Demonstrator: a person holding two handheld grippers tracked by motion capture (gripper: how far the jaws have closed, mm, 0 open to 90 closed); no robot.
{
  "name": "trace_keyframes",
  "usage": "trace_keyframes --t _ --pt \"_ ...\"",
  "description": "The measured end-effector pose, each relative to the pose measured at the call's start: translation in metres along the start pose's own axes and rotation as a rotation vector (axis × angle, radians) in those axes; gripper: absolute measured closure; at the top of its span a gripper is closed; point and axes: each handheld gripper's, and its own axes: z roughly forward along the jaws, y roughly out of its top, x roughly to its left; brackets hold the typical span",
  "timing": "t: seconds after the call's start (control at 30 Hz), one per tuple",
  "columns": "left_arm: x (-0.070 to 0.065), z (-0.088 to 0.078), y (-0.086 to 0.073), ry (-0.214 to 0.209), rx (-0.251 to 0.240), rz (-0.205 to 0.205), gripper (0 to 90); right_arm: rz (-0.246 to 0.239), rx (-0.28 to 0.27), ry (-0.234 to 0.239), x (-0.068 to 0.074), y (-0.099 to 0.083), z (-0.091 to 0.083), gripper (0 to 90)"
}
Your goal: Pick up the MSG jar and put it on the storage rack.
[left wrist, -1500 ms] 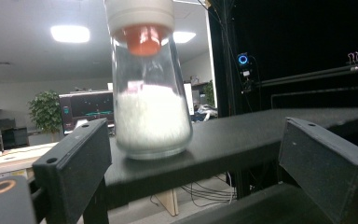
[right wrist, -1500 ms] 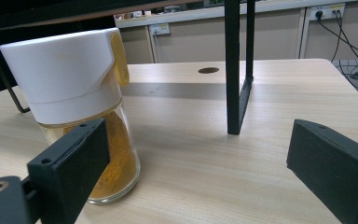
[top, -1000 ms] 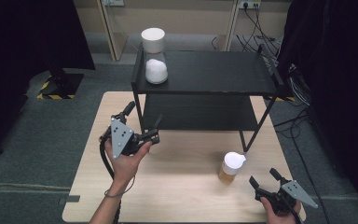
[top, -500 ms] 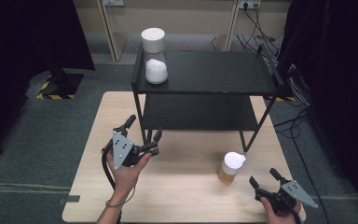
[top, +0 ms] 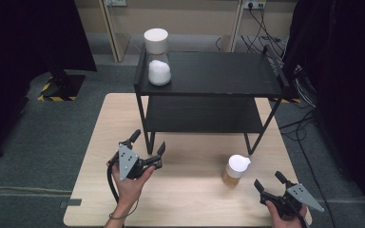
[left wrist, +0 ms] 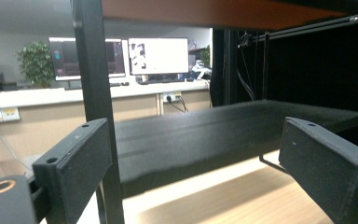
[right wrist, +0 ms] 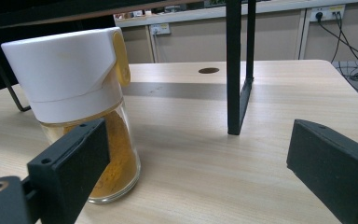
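A spice jar [top: 235, 170] is standing upright on the bench [top: 190, 199], just ahead and left of the right gripper [top: 272, 183] — jaws gaping wide, holding nothing. The left gripper [top: 147, 144] — equally open and empty — is hovering near the black shelf rack [top: 209, 76].

Spice jar [top: 235, 170] upright on the counter [top: 190, 199], near the black shelf [top: 209, 76]'s right front leg, both hand-held grippers open-jawed.

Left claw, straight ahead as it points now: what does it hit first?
Likely the black rack's lower shelf: the left claw is open and aimed at its edge, just right of the front leg. Depth is unclear; the left jaw might clip that leg first.
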Motion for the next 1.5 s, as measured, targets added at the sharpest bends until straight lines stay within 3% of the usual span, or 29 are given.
trace_keyframes --t 0.77,0.93,1.0,1.5 --pt "0.002 -0.018 -0.046 -0.026 0.12 -0.055 8.5 0.0 -0.002 0.0 0.0 0.0 0.0 6.1" --pt "0.001 -0.02 -0.053 -0.024 0.134 -0.064 9.2 0.001 0.0 0.003 -0.001 0.0 0.0 6.1" --pt "-0.001 -0.019 -0.055 -0.021 0.141 -0.047 9.3 0.002 -0.001 0.003 -0.001 0.0 0.0 6.0" --pt "-0.001 -0.021 -0.067 -0.025 0.157 -0.076 9.2 0.001 -0.003 0.006 -0.001 0.0 0.0 6.0"
